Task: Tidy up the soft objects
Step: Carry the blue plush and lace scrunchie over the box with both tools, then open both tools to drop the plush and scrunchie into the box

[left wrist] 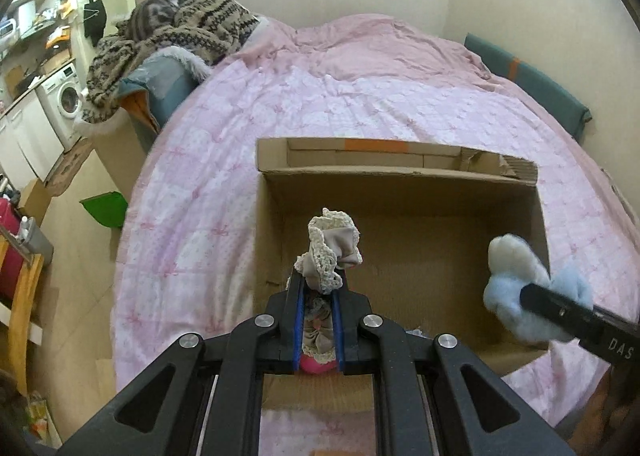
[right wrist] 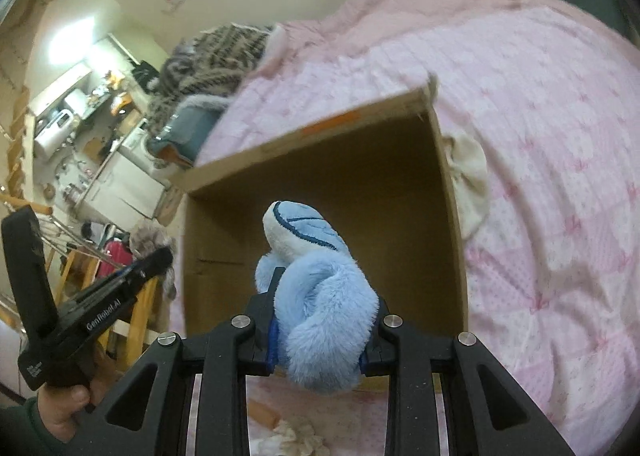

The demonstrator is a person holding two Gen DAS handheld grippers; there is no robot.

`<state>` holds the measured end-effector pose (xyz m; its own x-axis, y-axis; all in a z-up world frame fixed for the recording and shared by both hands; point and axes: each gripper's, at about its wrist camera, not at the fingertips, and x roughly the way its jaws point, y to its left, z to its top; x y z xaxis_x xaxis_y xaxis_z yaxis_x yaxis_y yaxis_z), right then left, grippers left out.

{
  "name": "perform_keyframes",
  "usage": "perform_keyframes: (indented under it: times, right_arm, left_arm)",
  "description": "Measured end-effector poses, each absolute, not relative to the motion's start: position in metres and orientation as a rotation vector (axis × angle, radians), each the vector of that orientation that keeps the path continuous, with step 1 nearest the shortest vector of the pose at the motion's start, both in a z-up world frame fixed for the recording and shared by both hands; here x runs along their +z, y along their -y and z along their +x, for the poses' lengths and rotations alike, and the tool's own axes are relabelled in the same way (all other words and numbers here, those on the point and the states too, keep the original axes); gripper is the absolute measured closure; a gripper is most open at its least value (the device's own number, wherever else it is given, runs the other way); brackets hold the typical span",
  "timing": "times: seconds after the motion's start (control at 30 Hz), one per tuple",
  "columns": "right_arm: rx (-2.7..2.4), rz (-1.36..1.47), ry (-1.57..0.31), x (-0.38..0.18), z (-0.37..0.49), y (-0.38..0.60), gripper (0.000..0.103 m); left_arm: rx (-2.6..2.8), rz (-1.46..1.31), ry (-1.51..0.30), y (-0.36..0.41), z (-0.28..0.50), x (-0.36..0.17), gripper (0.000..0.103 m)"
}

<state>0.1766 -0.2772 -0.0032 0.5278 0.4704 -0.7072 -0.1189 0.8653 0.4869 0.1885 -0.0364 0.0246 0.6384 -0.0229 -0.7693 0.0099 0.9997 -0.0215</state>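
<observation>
An open cardboard box sits on the pink-quilted bed. Above it, the left hand-held gripper clamps a lace-trimmed scrunchie; the right hand-held gripper clamps a blue plush toy. A kitchen lies beyond the bed's far-left corner.

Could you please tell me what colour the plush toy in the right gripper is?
Light blue with a white face, clearest in the right wrist view: plush toy.
</observation>
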Motion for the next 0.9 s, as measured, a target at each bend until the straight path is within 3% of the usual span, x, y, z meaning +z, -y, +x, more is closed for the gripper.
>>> perform_keyframes:
  times: [0.27, 0.9]
  right_arm:
    - [0.323, 0.422, -1.037, -0.030, 0.182, 0.281, 0.074]
    - [0.320, 0.367, -1.084, -0.037, 0.184, 0.268, 0.070]
  left_arm:
    - [-0.043, -0.012, -0.901, 0.036, 0.198, -0.010, 0.092]
    - [-0.072, -0.023, -0.898, 0.040, 0.194, -0.015, 0.092]
